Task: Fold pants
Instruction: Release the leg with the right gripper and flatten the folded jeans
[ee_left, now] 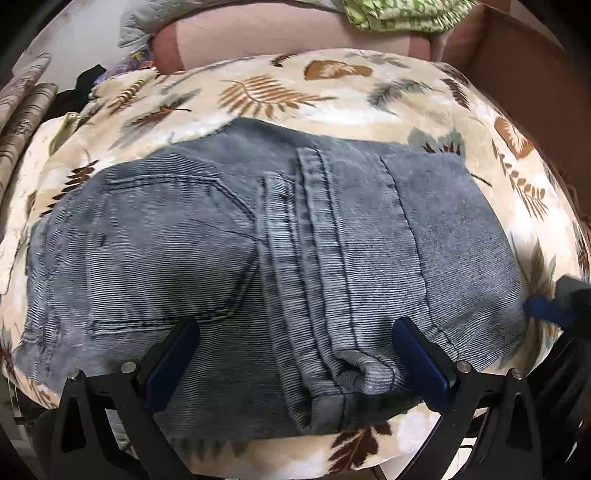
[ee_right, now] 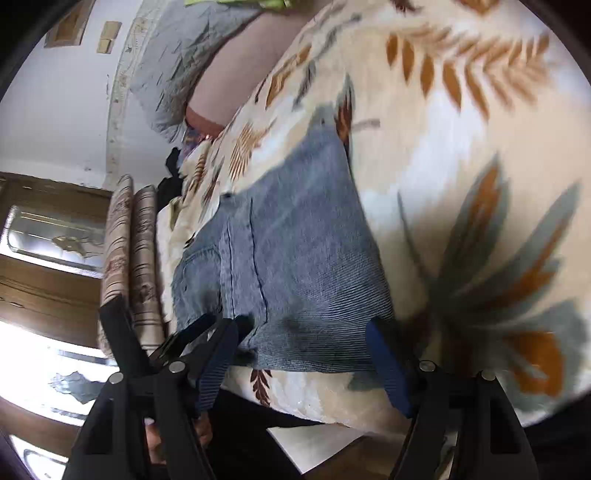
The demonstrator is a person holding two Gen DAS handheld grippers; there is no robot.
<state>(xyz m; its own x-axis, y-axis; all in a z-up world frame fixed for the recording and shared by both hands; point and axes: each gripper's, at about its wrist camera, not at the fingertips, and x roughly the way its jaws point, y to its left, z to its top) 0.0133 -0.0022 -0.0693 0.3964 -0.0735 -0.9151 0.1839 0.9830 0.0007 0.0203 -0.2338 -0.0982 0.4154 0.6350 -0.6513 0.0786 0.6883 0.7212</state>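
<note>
Folded grey-blue jeans (ee_left: 229, 251) lie flat on a cream blanket with a leaf print (ee_left: 332, 92), back pocket and seams facing up. My left gripper (ee_left: 299, 347) hovers over their near edge, jaws wide open, the denim lying loose beneath and between the pads. At the jeans' right corner a blue pad of my right gripper (ee_left: 546, 310) shows. In the right wrist view the jeans (ee_right: 295, 258) run away from the camera. My right gripper (ee_right: 303, 358) is open astride their near corner, its pads clear of the cloth.
A pink cushion (ee_left: 258, 40), a green patterned cloth (ee_left: 399, 14) and a cardboard box (ee_left: 524, 74) sit behind the blanket. Striped rolls (ee_left: 22, 122) and a black garment (ee_left: 81, 88) lie to the left. A wooden cabinet with glass (ee_right: 48, 236) stands beyond.
</note>
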